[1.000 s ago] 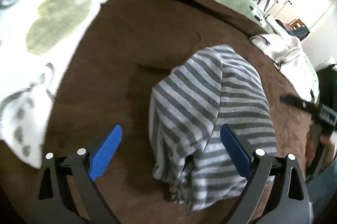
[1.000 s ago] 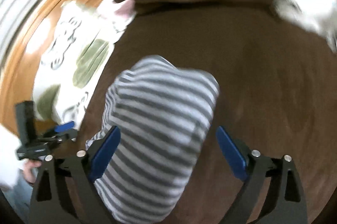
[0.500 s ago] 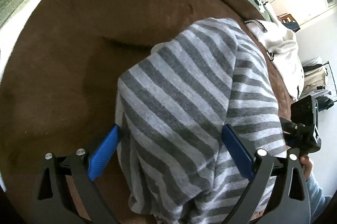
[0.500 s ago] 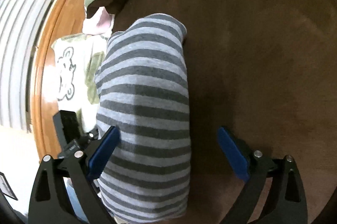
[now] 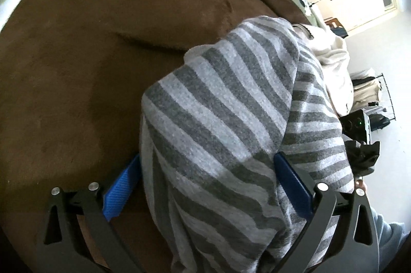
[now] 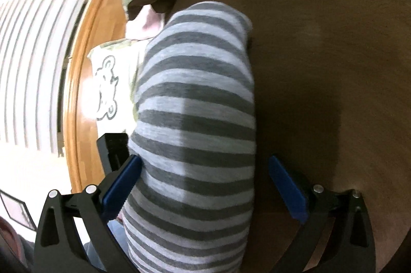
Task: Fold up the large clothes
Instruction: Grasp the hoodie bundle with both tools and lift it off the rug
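Since the earlier frame we have lowered both hands, the left gripper (image 5: 205, 185) and right gripper (image 6: 205, 183) just opening fully around, not pinching, the striped garment (image 5: 231, 119), which lies bunched on the brown bed (image 5: 77, 67) (folding can begin).

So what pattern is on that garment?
Grey stripes, dark and light, on the garment; clearest in the left wrist view.

Both grippers are black angular frames with bright blue ribbed pads (image 5: 120, 192) and little silver screws (image 6: 91, 188) at the pivots. Person's wearing a light blue-grey sleeve (image 5: 390, 234).
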Demonstrator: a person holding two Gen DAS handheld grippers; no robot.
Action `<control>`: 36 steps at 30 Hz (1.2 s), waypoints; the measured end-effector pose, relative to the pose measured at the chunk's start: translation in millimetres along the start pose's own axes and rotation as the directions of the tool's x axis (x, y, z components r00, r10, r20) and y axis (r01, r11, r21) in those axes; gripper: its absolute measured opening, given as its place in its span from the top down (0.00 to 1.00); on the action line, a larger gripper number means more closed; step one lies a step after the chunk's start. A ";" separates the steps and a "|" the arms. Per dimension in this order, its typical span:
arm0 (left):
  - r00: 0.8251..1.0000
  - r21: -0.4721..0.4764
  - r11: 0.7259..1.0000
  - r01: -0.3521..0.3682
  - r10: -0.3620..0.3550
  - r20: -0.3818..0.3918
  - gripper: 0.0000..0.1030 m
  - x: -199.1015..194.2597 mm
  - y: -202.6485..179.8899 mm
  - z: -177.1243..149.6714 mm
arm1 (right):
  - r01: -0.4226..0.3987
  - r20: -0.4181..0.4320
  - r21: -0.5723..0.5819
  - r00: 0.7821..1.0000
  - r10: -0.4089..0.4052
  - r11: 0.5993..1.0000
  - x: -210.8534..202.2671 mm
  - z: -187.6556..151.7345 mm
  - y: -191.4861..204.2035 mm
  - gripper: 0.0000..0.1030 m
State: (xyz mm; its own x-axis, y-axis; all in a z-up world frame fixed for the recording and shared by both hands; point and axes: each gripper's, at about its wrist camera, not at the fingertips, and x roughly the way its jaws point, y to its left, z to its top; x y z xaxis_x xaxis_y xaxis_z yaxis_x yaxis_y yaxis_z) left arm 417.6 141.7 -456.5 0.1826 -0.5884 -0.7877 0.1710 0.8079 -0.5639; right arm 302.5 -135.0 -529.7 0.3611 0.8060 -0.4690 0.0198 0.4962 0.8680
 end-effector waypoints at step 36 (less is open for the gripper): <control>0.967 -0.055 0.965 0.255 -0.253 0.041 0.62 -12.4 -11.9 -25.0 | 0.117 0.004 -0.112 0.993 -0.117 0.987 8.9 -9.2 40.1 0.37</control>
State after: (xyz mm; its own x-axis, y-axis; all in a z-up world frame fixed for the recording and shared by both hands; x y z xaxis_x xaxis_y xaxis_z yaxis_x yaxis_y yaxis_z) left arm 389.0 140.1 -446.2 0.1725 -0.7746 -0.6085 0.1582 0.6315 -0.7590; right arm 298.0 -105.0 -500.6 0.3600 0.7411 -0.5667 -0.0428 0.6199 0.7835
